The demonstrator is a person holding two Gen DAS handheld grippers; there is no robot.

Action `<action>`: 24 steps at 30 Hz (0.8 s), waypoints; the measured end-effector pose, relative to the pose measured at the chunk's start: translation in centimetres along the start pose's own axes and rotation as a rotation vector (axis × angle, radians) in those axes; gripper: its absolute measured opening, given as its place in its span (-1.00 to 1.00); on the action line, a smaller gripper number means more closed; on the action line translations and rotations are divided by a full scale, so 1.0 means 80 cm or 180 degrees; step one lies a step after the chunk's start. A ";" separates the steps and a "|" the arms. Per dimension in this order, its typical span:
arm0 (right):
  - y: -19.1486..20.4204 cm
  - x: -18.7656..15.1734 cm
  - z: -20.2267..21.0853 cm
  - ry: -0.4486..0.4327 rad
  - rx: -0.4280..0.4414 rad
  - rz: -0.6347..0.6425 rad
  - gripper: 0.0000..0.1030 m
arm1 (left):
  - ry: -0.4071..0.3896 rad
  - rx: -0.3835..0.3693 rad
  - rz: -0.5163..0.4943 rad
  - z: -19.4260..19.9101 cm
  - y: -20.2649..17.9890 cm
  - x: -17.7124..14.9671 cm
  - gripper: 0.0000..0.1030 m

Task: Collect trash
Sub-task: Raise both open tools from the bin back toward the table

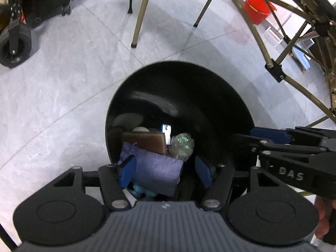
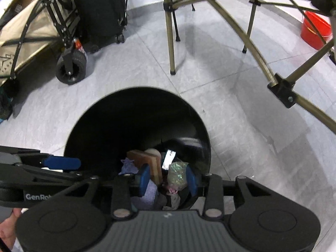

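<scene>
Grey floor (image 1: pixel 63 105), black bin (image 1: pixel 189 88), perhaps trash.

One black bin (image 1: pixel 210 96) stands on the floor, and everything else is counted from it. Inside it lie one purple cloth (image 1: pixel 155 172), one brown board-like slab (image 1: pixel 147 143), one crumpled clear wrapper (image 1: pixel 181 146), one pale round thing (image 1: pixel 140 129) behind the slab, and one bit of light-blue stuff (image 1: pixel 139 190) under the cloth (what it is cannot be told). Over the bin's near rim hang two grippers, the left gripper (image 1: pixel 166 171) and the right gripper (image 2: pixel 168 180). Beyond the bin: one red bucket (image 1: pixel 256 8), one black suitcase (image 2: pixel 100 10), one wagon wheel (image 2: pixel 71 68) in view.
</scene>
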State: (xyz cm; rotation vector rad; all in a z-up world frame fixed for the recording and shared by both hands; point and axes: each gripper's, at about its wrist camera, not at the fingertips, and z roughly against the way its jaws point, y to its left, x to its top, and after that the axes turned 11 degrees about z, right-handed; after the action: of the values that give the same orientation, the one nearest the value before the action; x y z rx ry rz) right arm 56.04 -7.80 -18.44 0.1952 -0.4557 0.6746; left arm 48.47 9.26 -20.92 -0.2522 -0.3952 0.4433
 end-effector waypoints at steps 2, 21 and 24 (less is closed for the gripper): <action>0.000 0.001 0.020 -0.0149 -0.0025 0.0004 -0.29 | -0.0124 0.0000 -0.0042 0.013 -0.005 0.000 0.24; -0.182 -0.132 0.413 -0.2675 -0.1553 -0.1349 0.10 | -0.2007 -0.1535 -0.1305 0.225 -0.285 -0.044 0.67; -0.274 -0.135 0.408 -0.2307 -0.1841 -0.1760 0.08 | -0.1842 -0.1636 -0.1379 0.208 -0.355 -0.037 0.67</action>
State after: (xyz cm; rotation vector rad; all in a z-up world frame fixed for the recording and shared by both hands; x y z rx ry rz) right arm 51.51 -40.98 4.75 0.0021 -1.2146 -0.1133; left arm 49.36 -14.38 2.12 -0.5246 -1.1106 -0.0331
